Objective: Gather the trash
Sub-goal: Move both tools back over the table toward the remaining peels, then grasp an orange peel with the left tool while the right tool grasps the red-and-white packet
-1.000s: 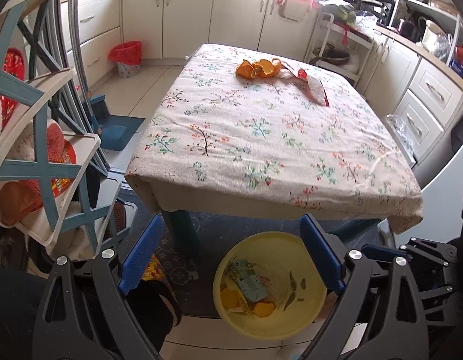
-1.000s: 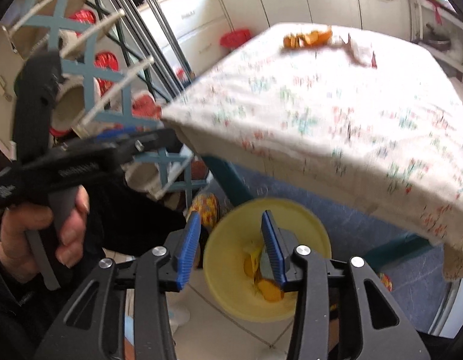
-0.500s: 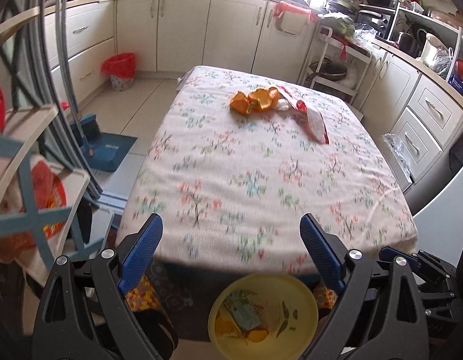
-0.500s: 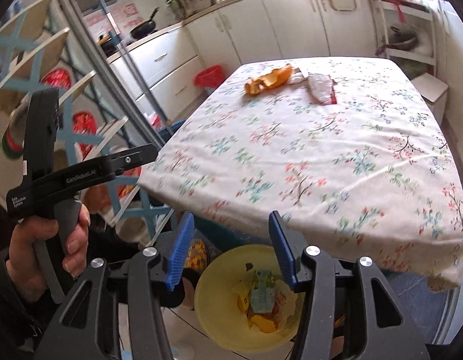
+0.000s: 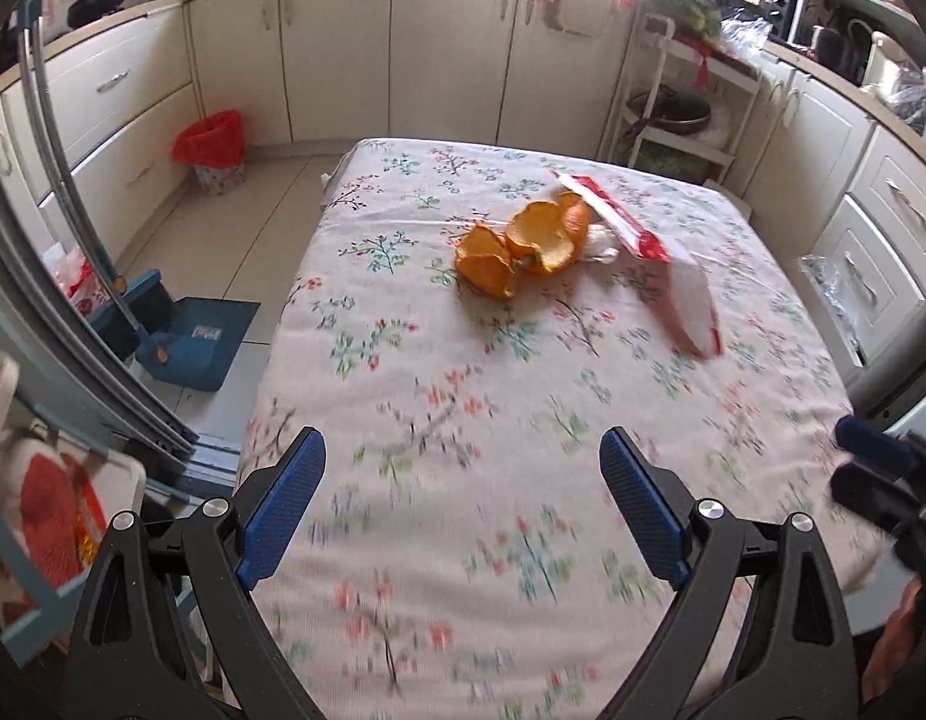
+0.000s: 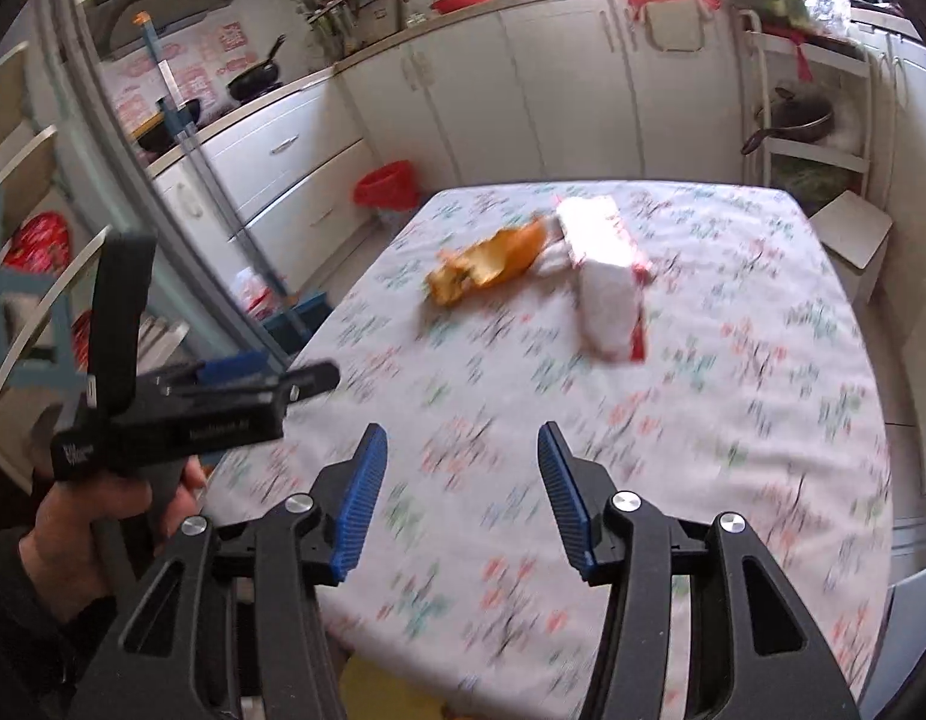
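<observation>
Both grippers hover over the near edge of the worktop (image 5: 583, 360), which wears a flowered cloth. Left gripper (image 5: 463, 504): fingers wide apart, nothing between them. Right gripper (image 6: 463, 498): fingers at a middling gap, also empty.

Trash to collect lies well ahead on the far half: curled orange peel (image 5: 523, 246), touching a crumpled white bit, and just beside it a red-and-white wrapper (image 5: 643, 258) lying flat.

Risks, as I judge them:
- The wrapper is thin and flat; fingers closing on it may pinch the cloth too and drag it, shifting the peel.
- The peel is in loose curled pieces; a grip on one lobe could leave the rest behind or drop bits on the way off the worktop.
- Both grippers aimed at one small cluster could knock together.

Around: nothing on the cloth between fingers and trash. A yellow patch shows under the near edge in the right wrist view, probably a bin, though too blurred to be sure. Red-lined bin (image 5: 213, 144) by the far cabinets, dustpan (image 5: 192, 348) on the floor to the left.
</observation>
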Demonstrator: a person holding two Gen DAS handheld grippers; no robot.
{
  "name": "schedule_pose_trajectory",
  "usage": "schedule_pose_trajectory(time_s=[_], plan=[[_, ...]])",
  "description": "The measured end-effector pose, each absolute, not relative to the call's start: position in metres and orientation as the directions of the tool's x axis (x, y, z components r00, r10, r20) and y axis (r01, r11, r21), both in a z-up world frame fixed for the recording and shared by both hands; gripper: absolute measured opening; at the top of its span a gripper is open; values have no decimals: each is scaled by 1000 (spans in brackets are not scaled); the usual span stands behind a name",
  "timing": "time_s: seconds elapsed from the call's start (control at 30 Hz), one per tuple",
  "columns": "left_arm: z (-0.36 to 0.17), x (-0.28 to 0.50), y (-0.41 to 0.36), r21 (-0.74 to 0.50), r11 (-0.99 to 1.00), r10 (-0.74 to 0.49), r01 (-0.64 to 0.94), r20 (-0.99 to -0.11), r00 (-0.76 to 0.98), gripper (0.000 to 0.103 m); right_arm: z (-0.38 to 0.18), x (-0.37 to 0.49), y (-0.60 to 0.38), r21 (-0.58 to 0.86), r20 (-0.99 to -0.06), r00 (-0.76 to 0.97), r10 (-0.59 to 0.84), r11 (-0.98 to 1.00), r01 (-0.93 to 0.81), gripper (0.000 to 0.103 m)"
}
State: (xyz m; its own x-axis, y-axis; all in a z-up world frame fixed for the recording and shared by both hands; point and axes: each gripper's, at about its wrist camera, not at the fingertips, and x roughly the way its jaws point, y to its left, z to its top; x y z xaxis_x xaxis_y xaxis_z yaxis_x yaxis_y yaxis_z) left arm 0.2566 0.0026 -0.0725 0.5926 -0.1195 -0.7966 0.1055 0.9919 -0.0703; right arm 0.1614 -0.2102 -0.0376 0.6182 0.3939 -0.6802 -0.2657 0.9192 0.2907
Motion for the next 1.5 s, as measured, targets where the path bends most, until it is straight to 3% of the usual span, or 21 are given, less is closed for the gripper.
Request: schedule_pose_trajectory(time_s=[0.67,0.93,1.0,1.07,1.13,1.17,1.23,1.37,1.5], plan=[[-104,370,14,-329,943,-239,-55,-781,577,89,-75,302,-230,154,-731,642,229,973,-172,57],[-122,397,7,-309,947,-219,-84,-816,534,88,-91,335,-220,90,-757,627,186,979,-182,57],[-123,401,6,-290,954,-208,-72,-819,534,83,-96,342,-222,94,-765,617,185,980,-177,57],[-123,403,7,-309,949,-226,-67,-810,542,66,-99,347,-223,105,-773,606,190,979,-173,55],[-124,404,8,-332,942,-255,-52,-807,532,47,-103,351,-226,123,-784,586,203,977,-175,36],[-124,405,7,-343,939,-276,-33,-805,525,37,-105,352,-227,131,-788,579,211,976,-176,32],[-122,403,5,-340,940,-289,-3,-804,519,27,-106,352,-229,147,-794,566,224,973,-178,16],[-120,395,7,-342,939,-312,32,-810,497,10,-102,343,-233,163,-791,563,240,969,-183,8],[-113,379,15,-329,941,-326,81,-813,483,3,-95,329,-236,182,-784,564,259,965,-191,5]])
